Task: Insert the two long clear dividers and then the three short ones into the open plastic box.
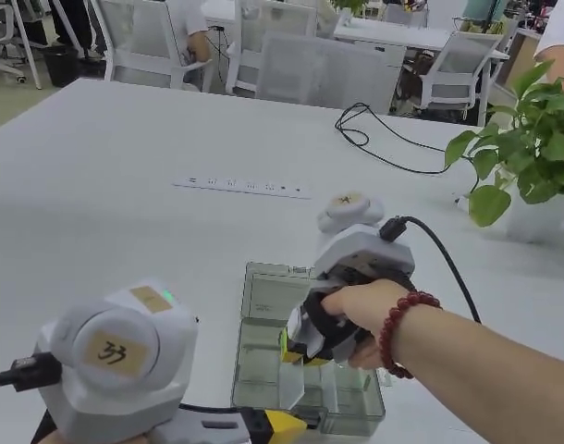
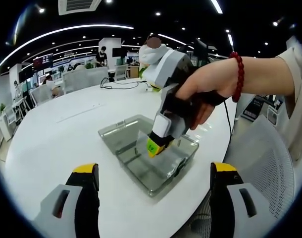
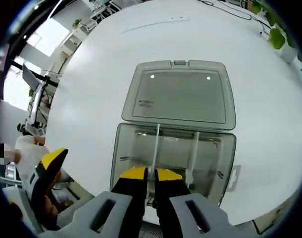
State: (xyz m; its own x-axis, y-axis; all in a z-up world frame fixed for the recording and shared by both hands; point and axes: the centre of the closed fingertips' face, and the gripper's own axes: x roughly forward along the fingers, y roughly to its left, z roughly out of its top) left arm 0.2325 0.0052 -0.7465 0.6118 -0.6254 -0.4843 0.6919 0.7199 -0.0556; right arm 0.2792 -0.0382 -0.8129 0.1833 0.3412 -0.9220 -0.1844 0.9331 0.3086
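Note:
The open clear plastic box (image 3: 128, 148) lies near the table's front edge, its lid (image 3: 178, 94) folded flat behind it. My right gripper (image 3: 151, 173) points down into the box, shut on a long clear divider (image 3: 155, 144) that stands on edge along the box. A second long divider (image 3: 193, 151) stands upright beside it, to its right. In the head view the right gripper (image 1: 305, 350) hangs over the box (image 1: 356, 416). My left gripper (image 2: 153, 196) is open with nothing between its fingers, held back from the box (image 2: 141, 171) at the near side.
A white power strip (image 1: 242, 185) lies mid-table, with a round white object (image 1: 349, 211) behind the box. A potted plant (image 1: 532, 157) and a black cable (image 1: 384, 139) are at the far right. Chairs stand beyond the far edge.

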